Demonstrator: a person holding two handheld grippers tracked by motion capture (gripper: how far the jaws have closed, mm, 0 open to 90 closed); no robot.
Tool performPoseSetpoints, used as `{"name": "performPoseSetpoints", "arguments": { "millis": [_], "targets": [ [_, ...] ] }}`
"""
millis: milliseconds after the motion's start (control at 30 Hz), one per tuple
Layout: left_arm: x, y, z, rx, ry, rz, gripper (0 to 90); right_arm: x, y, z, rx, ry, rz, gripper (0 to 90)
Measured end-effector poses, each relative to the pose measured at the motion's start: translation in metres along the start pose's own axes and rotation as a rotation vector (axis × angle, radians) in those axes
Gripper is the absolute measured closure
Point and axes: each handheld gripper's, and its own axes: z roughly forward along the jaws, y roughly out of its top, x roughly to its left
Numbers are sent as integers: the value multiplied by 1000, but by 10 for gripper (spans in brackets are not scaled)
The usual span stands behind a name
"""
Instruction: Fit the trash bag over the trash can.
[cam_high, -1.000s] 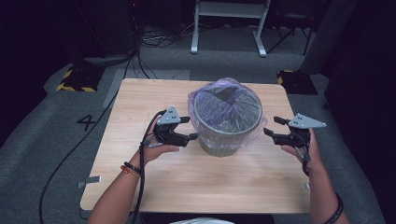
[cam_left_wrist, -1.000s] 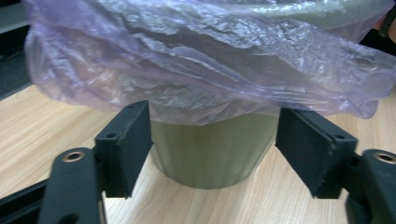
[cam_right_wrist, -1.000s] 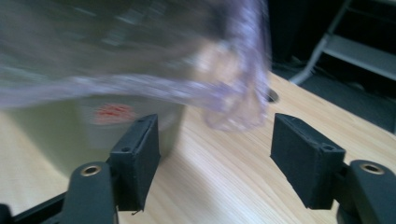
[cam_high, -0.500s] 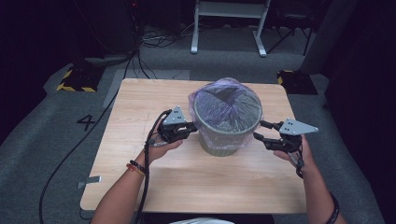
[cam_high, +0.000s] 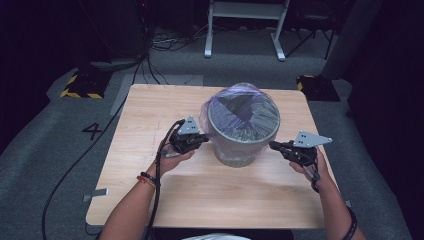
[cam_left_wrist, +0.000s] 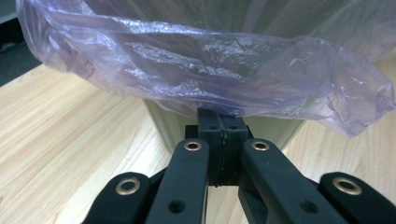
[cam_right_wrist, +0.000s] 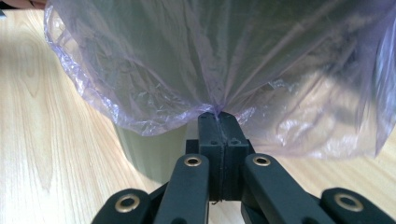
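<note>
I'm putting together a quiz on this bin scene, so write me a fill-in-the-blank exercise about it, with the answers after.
1. The thin plastic bag draped over the bin's rim is tinted ____.
2. The grey bin stands on a ____ table.
3. The left gripper has its jaws closed on the bag's ____ edge.
4. The right gripper pinches the ____, not the bin wall.

Missing words: purple; wooden; lower; bag

The right hand-held gripper (cam_right_wrist: 218, 116) is pinching the lower edge of the purple plastic bag (cam_right_wrist: 196, 60), its jaws pressing together on a gathered fold. The bag is hanging over the grey bin (cam_right_wrist: 149, 154), which is standing on the wooden bench (cam_right_wrist: 51, 140) beyond the jaws.
</note>
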Motion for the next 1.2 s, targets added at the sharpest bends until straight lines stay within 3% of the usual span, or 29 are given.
{"name": "performPoseSetpoints", "arguments": {
  "millis": [133, 367, 467, 533, 567, 633, 767, 867, 1067, 1200],
  "targets": [
    [1, -7, 8, 34, 4, -3, 900, -2, -10, 3, 23, -1, 16, 900],
    [10, -18, 16, 43, 21, -50, 885, -8, -24, 11, 51, -10, 61, 900],
    [14, -22, 15, 53, 32, -70, 814, -10, -29, 12, 59, -18, 79, 900],
    [16, -24, 11, 44, 41, -86, 699, -12, -31, 11, 60, -31, 90, 898],
    [17, -25, 7, 31, 33, -87, 685, -12, -32, 10, 56, -33, 92, 889],
    [17, -26, -2, 11, 38, -84, 591, -13, -32, 6, 45, -35, 91, 841],
    [19, -27, -22, -18, 46, -85, 417, -12, -29, -5, 19, -34, 93, 627],
    [22, -26, -38, -63, 59, -108, 322, -12, -28, -14, 9, -36, 92, 522],
    [29, -11, -59, -157, 82, -110, 276, -11, -24, -32, -19, -47, 90, 380],
    [34, 4, -62, -185, 86, -109, 283, -14, -15, -43, -53, -80, 89, 369]
  ]
}}
